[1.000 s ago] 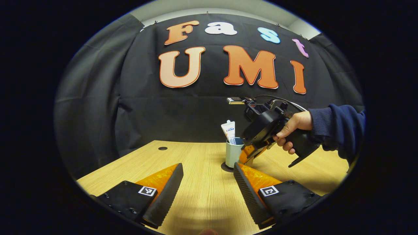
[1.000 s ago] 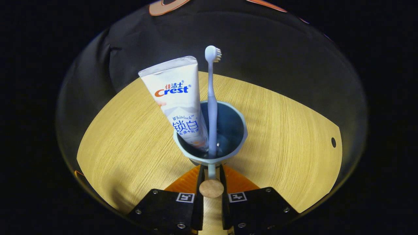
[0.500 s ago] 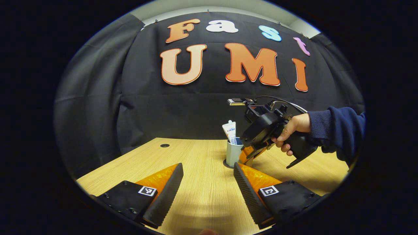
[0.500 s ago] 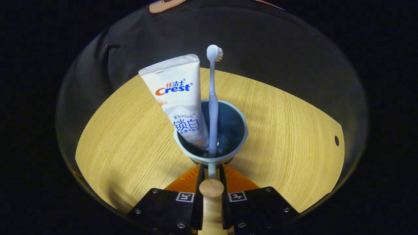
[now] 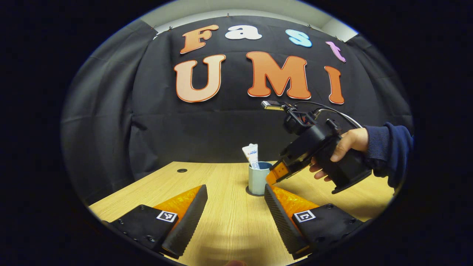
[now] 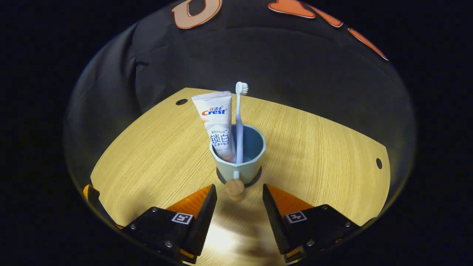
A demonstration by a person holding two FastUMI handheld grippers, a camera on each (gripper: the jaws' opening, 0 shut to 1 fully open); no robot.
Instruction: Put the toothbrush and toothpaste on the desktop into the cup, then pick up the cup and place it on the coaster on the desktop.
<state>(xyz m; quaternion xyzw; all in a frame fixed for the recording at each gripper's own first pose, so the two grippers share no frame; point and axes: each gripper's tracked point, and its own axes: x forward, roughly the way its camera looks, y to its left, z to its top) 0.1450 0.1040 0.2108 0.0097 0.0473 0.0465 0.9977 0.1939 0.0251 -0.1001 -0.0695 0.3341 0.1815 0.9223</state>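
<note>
A pale blue cup (image 6: 239, 159) stands upright on a dark round coaster (image 6: 256, 178) on the wooden desktop (image 6: 155, 155). A white toothpaste tube (image 6: 218, 122) and a light blue toothbrush (image 6: 239, 122) stand inside it, brush head up. The cup's handle ends in a round wooden knob (image 6: 234, 187) that faces my right gripper (image 6: 239, 195). That gripper is open, just short of the knob, touching nothing. In the left gripper view the cup (image 5: 257, 178) sits ahead, the right gripper (image 5: 275, 174) beside it held by a hand (image 5: 347, 145). My left gripper (image 5: 235, 199) hovers open over the desk.
Two cable holes are in the desktop, one at the far left (image 6: 181, 101) and one at the right (image 6: 378, 163). The black cloth wall (image 5: 221, 125) closes off the back of the desk. A blue sleeve (image 5: 391, 147) reaches in from the right.
My right gripper let go of the cup's handle, opened wide and drew back and up. The cup stays on the coaster. The left gripper shifted only slightly.
</note>
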